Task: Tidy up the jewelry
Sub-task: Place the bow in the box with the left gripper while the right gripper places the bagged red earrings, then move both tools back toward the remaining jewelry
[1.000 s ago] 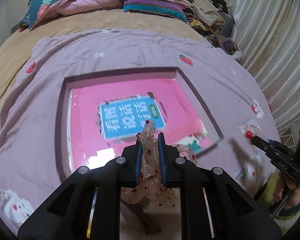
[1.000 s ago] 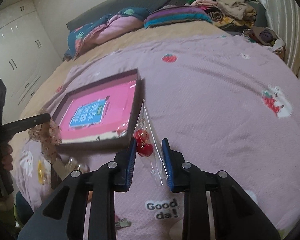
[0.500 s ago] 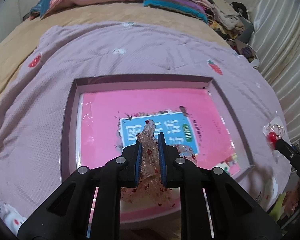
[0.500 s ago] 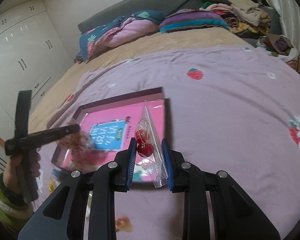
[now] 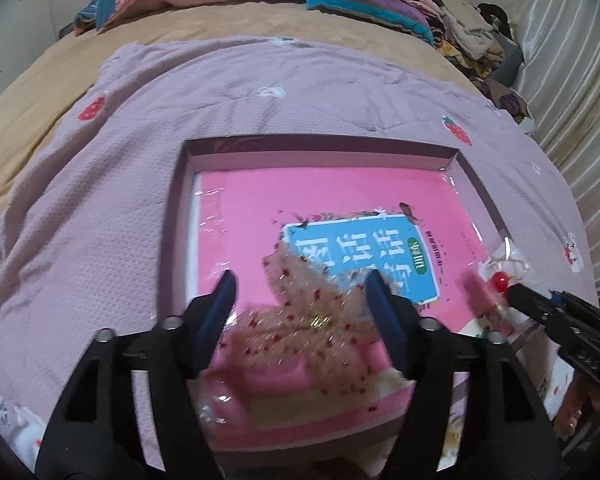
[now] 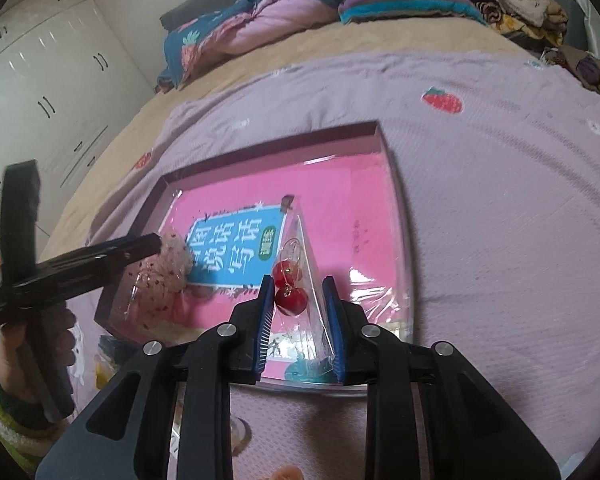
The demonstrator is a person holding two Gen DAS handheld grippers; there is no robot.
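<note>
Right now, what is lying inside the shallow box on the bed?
Inside the box lies a pink book in clear wrap, with a sheer red-dotted hair bow on it. Anything under the book is hidden.

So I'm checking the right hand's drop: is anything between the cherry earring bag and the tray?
Nothing visible: the cherry earring bag, pinched in the right gripper, hangs over the tray.

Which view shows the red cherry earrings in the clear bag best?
The right wrist view: the red cherry earrings sit sharp and central in its claw. The left wrist view shows only one small red bead at its right edge.
</note>
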